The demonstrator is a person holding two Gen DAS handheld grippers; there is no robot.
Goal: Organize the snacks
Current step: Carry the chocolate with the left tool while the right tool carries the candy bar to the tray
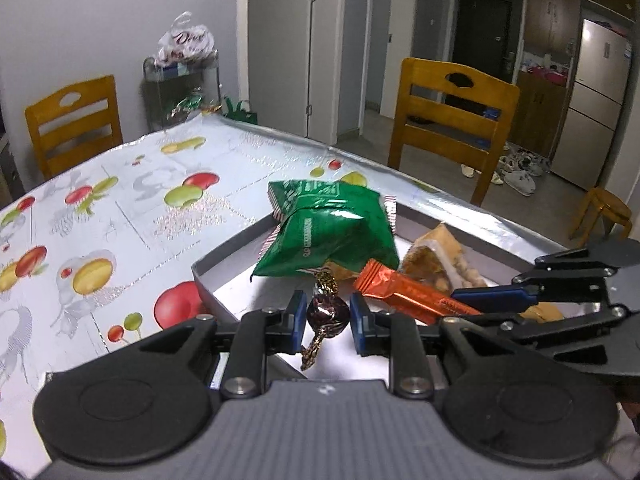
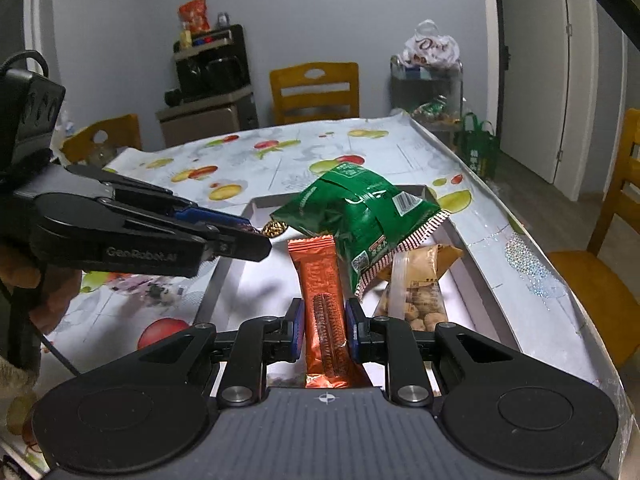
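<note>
The round dark foil-wrapped candy (image 1: 325, 314) is clamped in the left gripper (image 1: 325, 316), over the near left corner of the shallow grey cardboard tray (image 1: 224, 246). The right gripper (image 2: 325, 330) is clamped on the long orange foil wafer bar (image 2: 320, 280), over the tray's near middle. Judged risks: the slick candy could slip out, or the bar could nudge the puffy green foil snack bag (image 2: 360, 208) leaning at the tray's far side. Free room is at the tray's near left floor.

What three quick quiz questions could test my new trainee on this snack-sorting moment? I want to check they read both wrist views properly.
1. True or false: the left gripper is shut on the orange wafer bar.
2. Which snack leans over the others in the grey tray: A) green bag, B) round wrapped candy, C) clear pack of peanuts?
3. What does the right gripper hold?

Key: 1 false, it grips the candy; 2 A; 3 the orange wafer bar.
</note>
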